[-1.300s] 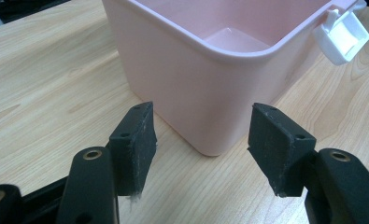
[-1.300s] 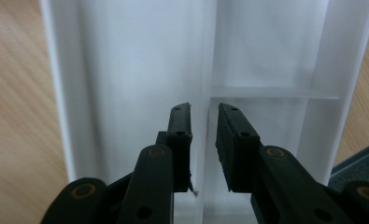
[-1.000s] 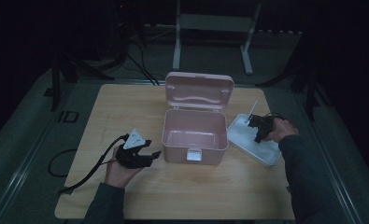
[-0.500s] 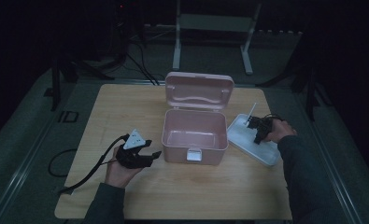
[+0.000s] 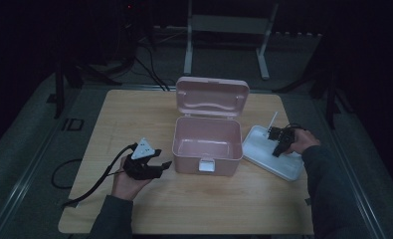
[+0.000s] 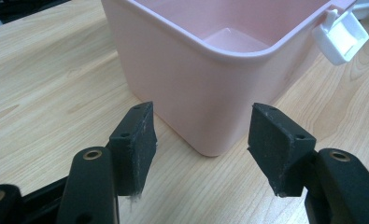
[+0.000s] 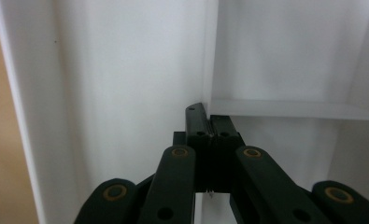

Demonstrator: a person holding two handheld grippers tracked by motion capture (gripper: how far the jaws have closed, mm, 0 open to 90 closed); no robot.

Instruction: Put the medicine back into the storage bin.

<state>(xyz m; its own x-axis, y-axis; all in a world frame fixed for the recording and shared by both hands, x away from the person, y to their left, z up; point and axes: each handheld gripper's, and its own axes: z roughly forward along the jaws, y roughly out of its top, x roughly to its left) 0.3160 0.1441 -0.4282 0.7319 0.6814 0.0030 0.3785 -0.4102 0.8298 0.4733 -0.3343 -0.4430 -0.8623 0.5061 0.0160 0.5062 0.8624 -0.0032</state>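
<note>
A pink box point(image 5: 207, 149) stands open at mid-table, its lid point(image 5: 212, 94) tipped up behind it. My left gripper point(image 5: 165, 167) rests on the table left of the box, pointing at it. In the left gripper view the left gripper point(image 6: 201, 140) is open with nothing between its pads, facing the corner of the pink box point(image 6: 210, 70). A white tray point(image 5: 263, 149) lies right of the box. My right gripper point(image 5: 278, 144) points down into it. Its jaws have just been closing, and the right gripper point(image 7: 209, 119) is shut on a thin dividing wall of the white tray point(image 7: 126, 70).
A white latch point(image 6: 341, 37) hangs on the box's front wall. A thin white rod point(image 5: 272, 119) sticks up by the tray's far corner. The left gripper's cable point(image 5: 94, 184) trails toward the table's left front edge. Dark stands and floor lie beyond the table.
The right hand has shifted slightly over the tray. The left hand and the box have stayed where they were.
</note>
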